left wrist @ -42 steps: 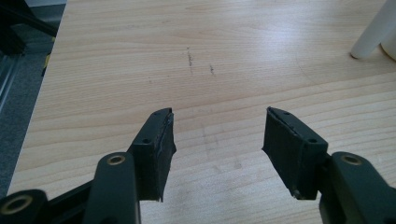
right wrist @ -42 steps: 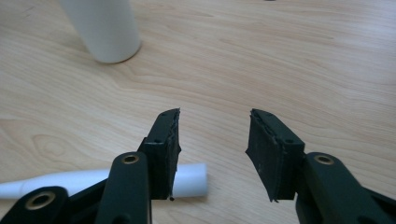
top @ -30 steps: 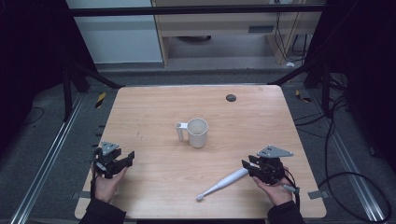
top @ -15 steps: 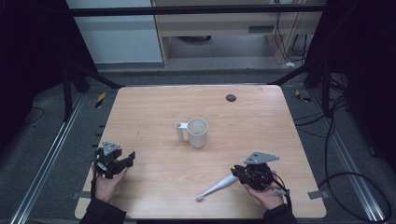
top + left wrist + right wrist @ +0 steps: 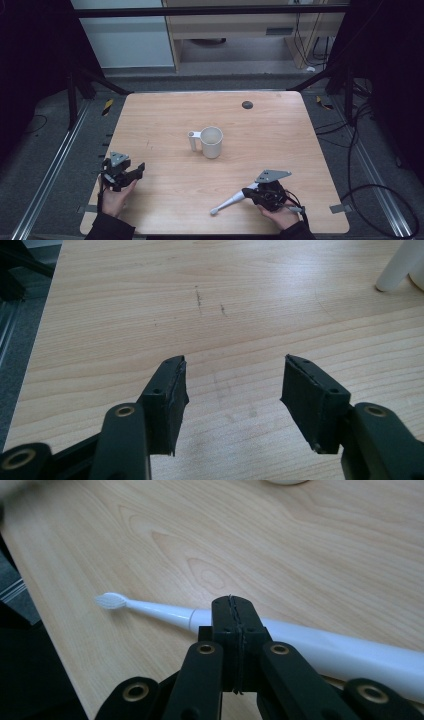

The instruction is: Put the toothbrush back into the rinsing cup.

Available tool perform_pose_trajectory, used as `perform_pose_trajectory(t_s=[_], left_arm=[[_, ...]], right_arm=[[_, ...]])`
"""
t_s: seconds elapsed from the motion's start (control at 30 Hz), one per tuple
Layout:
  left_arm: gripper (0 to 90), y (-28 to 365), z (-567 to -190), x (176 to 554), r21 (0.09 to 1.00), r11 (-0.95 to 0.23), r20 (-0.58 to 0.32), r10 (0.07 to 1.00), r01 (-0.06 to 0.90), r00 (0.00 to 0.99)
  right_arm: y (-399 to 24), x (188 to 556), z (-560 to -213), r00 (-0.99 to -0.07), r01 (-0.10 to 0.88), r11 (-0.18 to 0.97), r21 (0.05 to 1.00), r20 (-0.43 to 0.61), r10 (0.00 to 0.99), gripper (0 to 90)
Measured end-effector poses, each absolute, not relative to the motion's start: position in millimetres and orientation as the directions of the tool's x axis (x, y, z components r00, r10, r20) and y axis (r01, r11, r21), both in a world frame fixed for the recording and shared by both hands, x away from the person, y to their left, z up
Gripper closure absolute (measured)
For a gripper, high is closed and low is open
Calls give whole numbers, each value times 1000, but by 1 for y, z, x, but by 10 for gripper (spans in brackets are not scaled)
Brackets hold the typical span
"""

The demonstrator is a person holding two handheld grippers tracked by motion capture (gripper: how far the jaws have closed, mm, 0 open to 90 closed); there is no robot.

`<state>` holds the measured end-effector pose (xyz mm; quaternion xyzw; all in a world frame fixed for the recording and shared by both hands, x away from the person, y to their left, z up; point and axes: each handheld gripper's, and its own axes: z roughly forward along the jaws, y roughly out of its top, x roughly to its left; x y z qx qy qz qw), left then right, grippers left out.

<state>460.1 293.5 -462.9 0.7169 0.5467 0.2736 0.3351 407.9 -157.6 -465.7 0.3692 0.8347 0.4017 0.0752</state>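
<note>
the right gripper [image 5: 250, 191] is sitting with its jaws pressed fully together, just over the white electric toothbrush [image 5: 231, 201] lying near the table's [image 5: 280, 115] near right edge, gripping nothing. to lift it well, the jaws need reopening and straddling the thick handle. the left gripper [image 5: 232, 390] is hanging wide open and empty at near left. the white mug [image 5: 211, 142] is standing mid-table. no readable writing anywhere.
</note>
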Motion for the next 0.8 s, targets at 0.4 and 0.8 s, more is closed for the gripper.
perform_pose_trajectory(t_s=[0.4,0.8], left_arm=[[424,293,-463,460,777,-186,32,966,602,257],[425,293,-463,460,776,-187,33,966,602,258]], right_arm=[[-143,407,-477,-748,559,459,690,181,639,900],[-136,409,-483,-756,551,494,672,151,637,897]])
